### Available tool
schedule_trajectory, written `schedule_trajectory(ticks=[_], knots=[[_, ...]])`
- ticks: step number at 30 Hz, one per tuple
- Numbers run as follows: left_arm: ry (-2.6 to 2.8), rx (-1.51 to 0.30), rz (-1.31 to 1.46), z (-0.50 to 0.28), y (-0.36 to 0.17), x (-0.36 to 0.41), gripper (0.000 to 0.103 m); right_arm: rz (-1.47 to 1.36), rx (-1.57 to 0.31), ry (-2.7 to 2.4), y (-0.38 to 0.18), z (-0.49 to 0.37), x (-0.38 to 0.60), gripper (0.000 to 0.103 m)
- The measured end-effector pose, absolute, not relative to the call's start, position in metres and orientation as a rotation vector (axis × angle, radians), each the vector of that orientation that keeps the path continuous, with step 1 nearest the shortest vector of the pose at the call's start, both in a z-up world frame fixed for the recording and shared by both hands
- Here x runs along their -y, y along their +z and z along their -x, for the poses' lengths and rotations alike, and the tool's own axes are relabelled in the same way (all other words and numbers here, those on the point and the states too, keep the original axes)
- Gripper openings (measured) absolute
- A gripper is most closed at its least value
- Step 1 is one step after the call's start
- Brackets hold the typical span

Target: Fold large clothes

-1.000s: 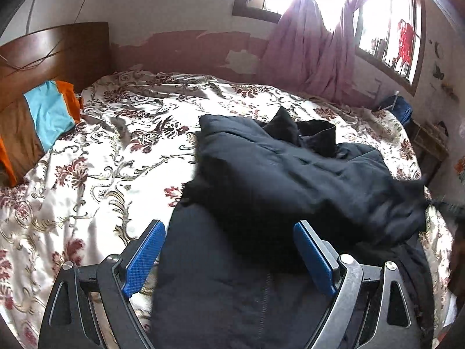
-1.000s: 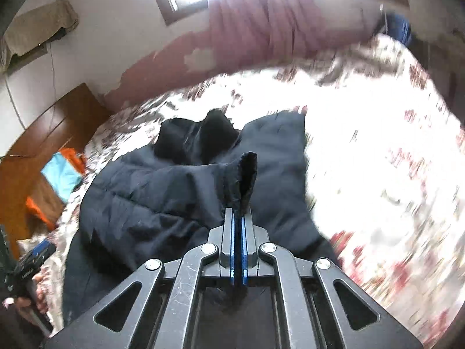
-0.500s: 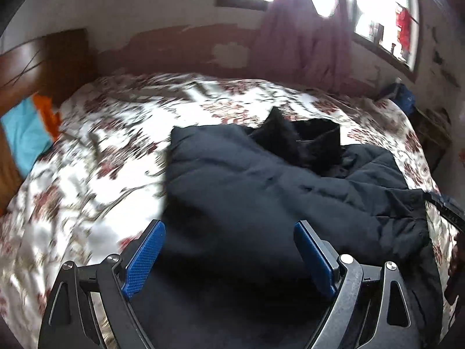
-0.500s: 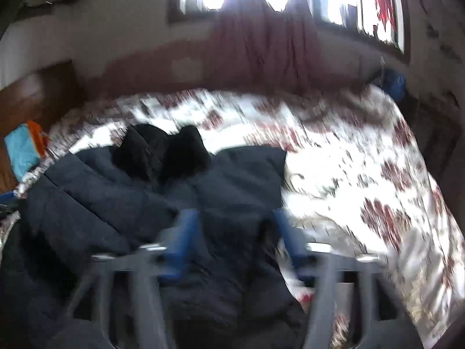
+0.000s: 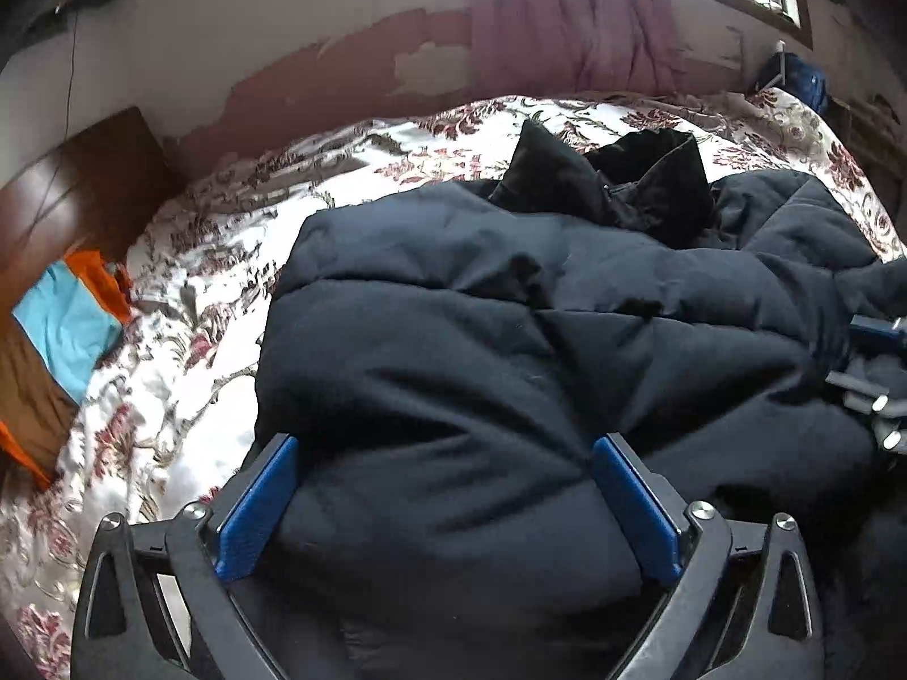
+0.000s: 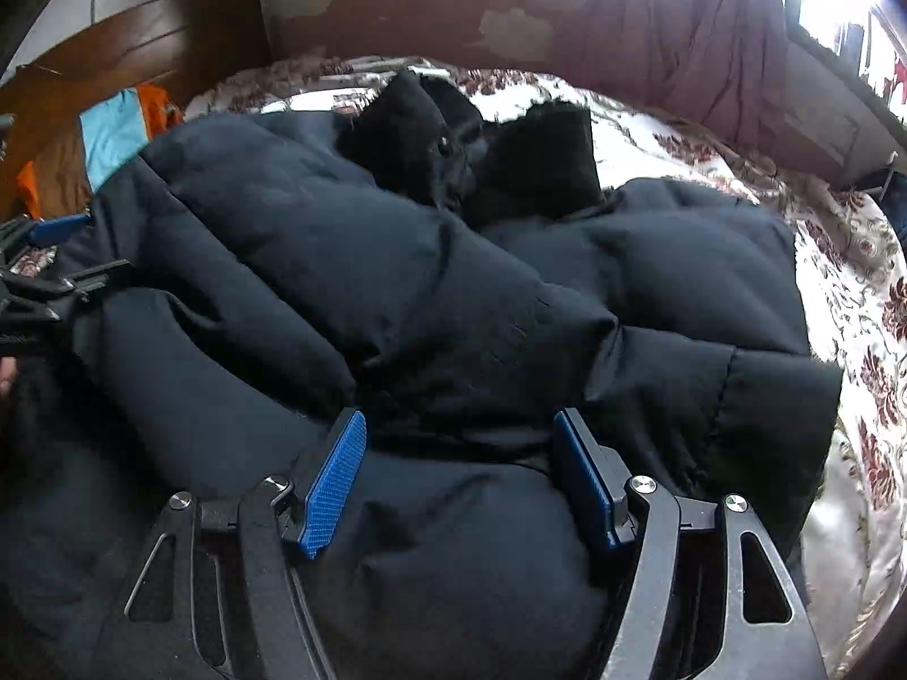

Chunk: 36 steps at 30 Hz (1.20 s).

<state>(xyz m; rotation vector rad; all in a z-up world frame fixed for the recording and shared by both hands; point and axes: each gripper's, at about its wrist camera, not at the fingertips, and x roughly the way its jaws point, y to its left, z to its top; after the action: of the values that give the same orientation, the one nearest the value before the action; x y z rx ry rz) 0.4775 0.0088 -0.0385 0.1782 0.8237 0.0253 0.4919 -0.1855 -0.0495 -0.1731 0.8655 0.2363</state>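
1. Dark navy quilted puffer jacket (image 6: 431, 306) lies on the floral-sheeted bed (image 5: 187, 340), its sleeve now released and folded across the body.
2. Right gripper (image 6: 459, 473), shut a second ago, holds nothing, jaws closing slightly.
3. Left gripper (image 5: 442, 504) is opening wide over the hem; bottom fold probably comes next.

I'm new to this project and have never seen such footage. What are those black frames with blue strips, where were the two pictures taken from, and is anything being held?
A person holds a two-finger gripper in each hand, with a fisheye camera on each looking along its fingers. One picture comes from the left gripper, the other from the right gripper; the blue strips are their pads. Both hover over a dark puffy jacket lying on a bed with a floral bedspread. The left jaws are opening and the right closing, with jacket fabric bulging between them, but neither clamps it yet.
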Motion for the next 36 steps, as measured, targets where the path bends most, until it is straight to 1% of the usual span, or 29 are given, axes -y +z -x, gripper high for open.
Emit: schedule_trajectory(ticks=[11, 15, 19, 23, 28, 29, 30, 36], knots=[[0.045, -0.79, -0.239, -0.476, -0.053, 0.0, 0.103, 0.195, -0.846, 0.227, -0.062, -0.489, 0.183, 0.064], [0.038, -0.762, -0.231, -0.472, -0.053, -0.001, 0.103, 0.183, -0.819, 0.233, -0.061, -0.486, 0.186, 0.067], [0.013, -0.756, -0.195, -0.47, -0.05, -0.009, 0.103, 0.075, -0.837, 0.285, -0.05, -0.487, 0.201, 0.07], [-0.028, -0.841, -0.218, -0.479, -0.037, -0.011, 0.103, -0.019, -0.876, 0.302, -0.029, -0.493, 0.23, 0.07], [-0.08, -0.911, -0.218, -0.501, -0.008, -0.021, 0.103, -0.069, -0.928, 0.281, 0.004, -0.521, 0.258, 0.075], [-0.08, -0.918, -0.206, -0.509, 0.0, -0.023, 0.103, -0.064, -0.932, 0.265, 0.007, -0.526, 0.258, 0.078], [-0.076, -0.921, -0.195, -0.516, 0.006, -0.024, 0.103, -0.056, -0.932, 0.242, 0.012, -0.536, 0.259, 0.084], [-0.023, -0.875, -0.184, -0.585, 0.041, -0.012, 0.103, -0.163, -0.885, 0.171, 0.029, -0.615, 0.261, 0.085]])
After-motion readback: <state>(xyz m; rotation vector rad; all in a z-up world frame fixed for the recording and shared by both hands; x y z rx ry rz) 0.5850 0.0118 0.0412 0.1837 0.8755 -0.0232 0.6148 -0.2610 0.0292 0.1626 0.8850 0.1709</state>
